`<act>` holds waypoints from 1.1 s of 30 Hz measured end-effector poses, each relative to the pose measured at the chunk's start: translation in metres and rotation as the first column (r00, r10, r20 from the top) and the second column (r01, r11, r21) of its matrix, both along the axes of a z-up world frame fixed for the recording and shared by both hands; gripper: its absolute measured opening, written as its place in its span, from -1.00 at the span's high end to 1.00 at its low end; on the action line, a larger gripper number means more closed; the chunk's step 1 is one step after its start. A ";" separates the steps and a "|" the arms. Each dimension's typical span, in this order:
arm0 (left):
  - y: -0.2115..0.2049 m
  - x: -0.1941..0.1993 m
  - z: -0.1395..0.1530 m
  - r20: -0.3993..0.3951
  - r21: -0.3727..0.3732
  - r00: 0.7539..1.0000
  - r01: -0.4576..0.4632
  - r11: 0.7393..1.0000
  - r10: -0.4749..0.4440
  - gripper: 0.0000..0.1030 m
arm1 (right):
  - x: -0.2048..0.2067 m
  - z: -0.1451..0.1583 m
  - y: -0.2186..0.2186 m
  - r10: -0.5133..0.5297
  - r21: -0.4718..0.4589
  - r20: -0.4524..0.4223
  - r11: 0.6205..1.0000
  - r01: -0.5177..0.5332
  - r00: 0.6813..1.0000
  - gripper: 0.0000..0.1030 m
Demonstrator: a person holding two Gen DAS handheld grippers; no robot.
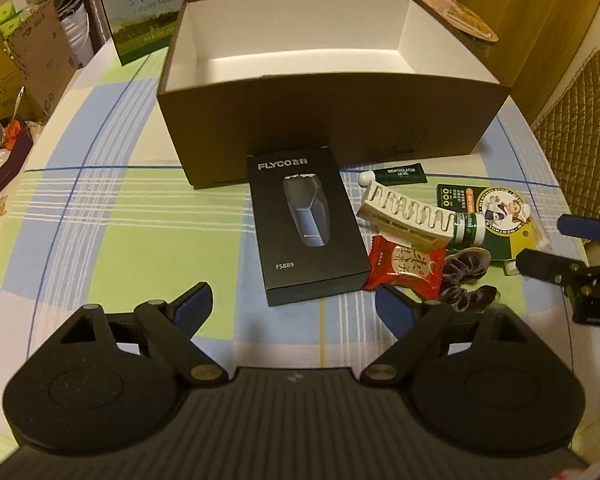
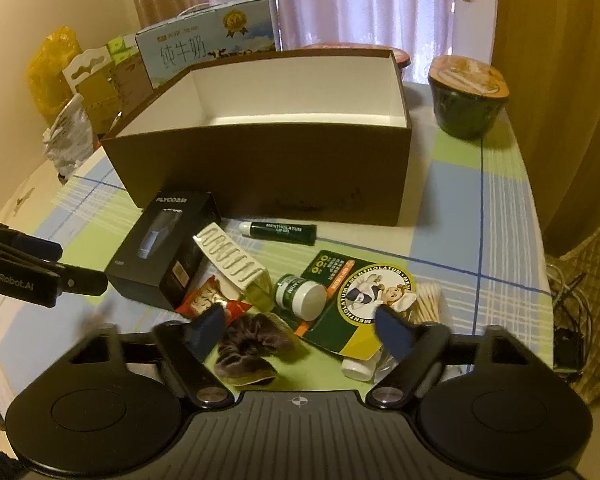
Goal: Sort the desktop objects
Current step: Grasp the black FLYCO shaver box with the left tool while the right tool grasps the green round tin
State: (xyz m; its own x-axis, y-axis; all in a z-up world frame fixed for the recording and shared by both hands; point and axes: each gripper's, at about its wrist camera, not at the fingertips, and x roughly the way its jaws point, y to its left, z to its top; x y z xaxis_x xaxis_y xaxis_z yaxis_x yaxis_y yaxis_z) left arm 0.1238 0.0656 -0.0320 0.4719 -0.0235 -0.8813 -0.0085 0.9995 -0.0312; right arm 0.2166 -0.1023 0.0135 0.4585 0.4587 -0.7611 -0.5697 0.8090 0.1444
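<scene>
Each gripper was matte black plastic: a ribbed central block with a small white cross mark, flanked by two rounded housings with circular recesses. The left gripper point(image 1: 294, 308) and right gripper point(image 2: 300, 330) bore dark blue ribbed pads point(image 1: 194, 308) on hinged black arms with silver pivot screws point(image 2: 211, 394). White "GenRobot.AI" lettering point(image 2: 8, 282) marked one side.

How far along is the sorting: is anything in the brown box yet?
Nothing looks done: the brown box shows only its bare white inside. Nothing is in hand: the left gripper and right gripper both hang open over the pile. Left to sort: shaver box, lip gel tube, red snack packet, scrunchie and the rest.
</scene>
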 end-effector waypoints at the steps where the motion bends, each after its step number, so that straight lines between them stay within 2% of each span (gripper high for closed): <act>1: 0.000 0.002 -0.003 -0.005 -0.001 1.000 -0.002 1.000 0.002 -0.67 | 0.002 -0.002 -0.001 0.007 0.002 -0.003 1.000 -0.007 1.000 -0.17; 2: 0.000 0.004 -0.006 -0.011 -0.003 1.000 -0.003 1.000 0.003 -0.67 | 0.005 -0.005 -0.002 0.016 0.000 -0.007 1.000 -0.016 1.000 -0.05; 5: 0.001 0.010 -0.014 -0.021 -0.013 1.000 -0.007 1.000 0.007 -0.67 | 0.011 -0.012 -0.004 0.042 -0.020 -0.007 0.999 -0.042 0.999 0.04; 12: -0.004 0.028 -0.032 -0.028 -0.032 0.999 -0.021 0.999 0.021 -0.76 | 0.027 -0.024 -0.010 0.054 -0.052 -0.021 0.997 -0.055 0.998 0.04; 18: -0.016 0.043 -0.049 -0.034 0.009 0.999 -0.011 1.000 0.011 -0.80 | 0.035 -0.026 -0.010 0.058 -0.057 -0.024 0.997 -0.059 0.998 0.04; 21: -0.016 0.048 -0.057 -0.030 0.031 1.000 -0.003 1.000 0.004 -0.71 | 0.037 -0.028 -0.008 0.075 -0.061 -0.024 0.995 -0.077 0.997 0.04; 23: -0.013 0.050 -0.059 -0.031 0.012 0.999 0.006 1.000 -0.006 -0.58 | 0.037 -0.030 -0.006 0.096 -0.072 -0.017 0.993 -0.097 0.995 0.04; 33: 0.026 0.033 -0.059 -0.026 0.015 0.999 -0.031 0.999 0.031 -0.56 | 0.041 -0.040 0.019 0.243 -0.116 0.010 0.964 -0.240 0.970 0.04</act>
State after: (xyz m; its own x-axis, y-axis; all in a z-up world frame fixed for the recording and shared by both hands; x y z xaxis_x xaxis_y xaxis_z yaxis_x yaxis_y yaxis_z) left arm 0.1571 0.0912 -0.0910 0.4492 0.0037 -0.8934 -0.0404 0.9991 -0.0162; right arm 0.2578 -0.0832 -0.0260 0.3634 0.4697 -0.8046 -0.7527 0.6570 0.0436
